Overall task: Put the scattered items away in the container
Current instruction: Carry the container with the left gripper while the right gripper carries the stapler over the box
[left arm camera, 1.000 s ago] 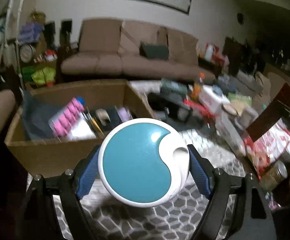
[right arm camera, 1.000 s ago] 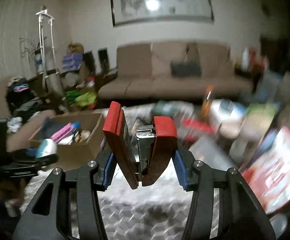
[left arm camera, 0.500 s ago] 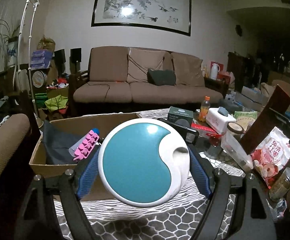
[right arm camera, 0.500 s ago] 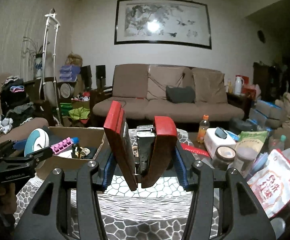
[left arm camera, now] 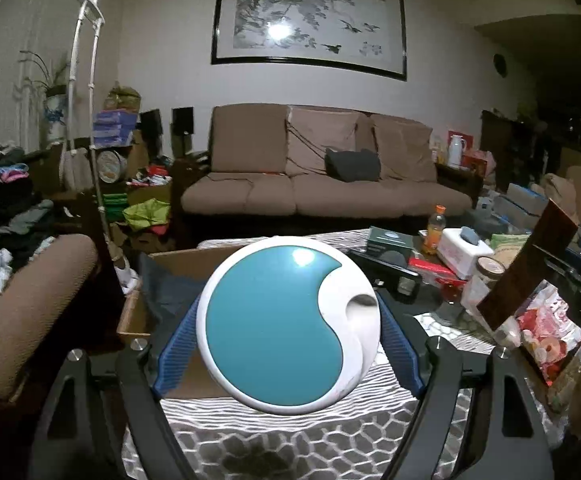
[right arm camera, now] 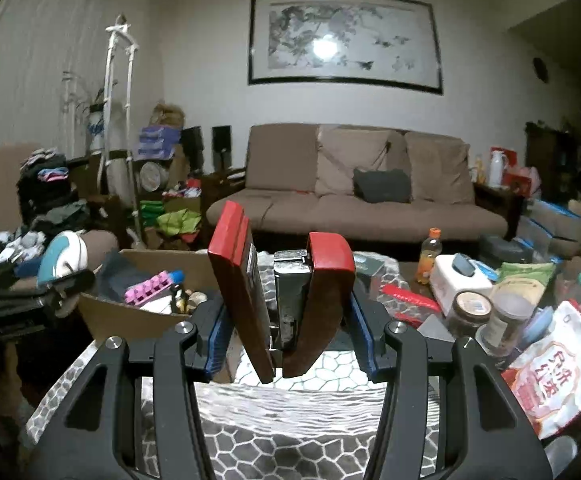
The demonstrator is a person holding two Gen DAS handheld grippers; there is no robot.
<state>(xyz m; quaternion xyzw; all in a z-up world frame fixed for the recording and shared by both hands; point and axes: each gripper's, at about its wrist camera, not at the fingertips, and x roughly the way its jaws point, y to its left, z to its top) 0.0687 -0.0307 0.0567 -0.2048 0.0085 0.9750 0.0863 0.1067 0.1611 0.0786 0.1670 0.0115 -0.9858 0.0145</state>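
Gleaming teal-and-white disc [left arm camera: 288, 324] (round, glossy)

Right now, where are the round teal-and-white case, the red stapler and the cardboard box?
round teal-and-white case [left arm camera: 274, 328]: left wrist view, on its teal face.
red stapler [right arm camera: 328, 300]: right wrist view, on its right red shell.
cardboard box [right arm camera: 118, 316]: right wrist view, on its near outer wall.
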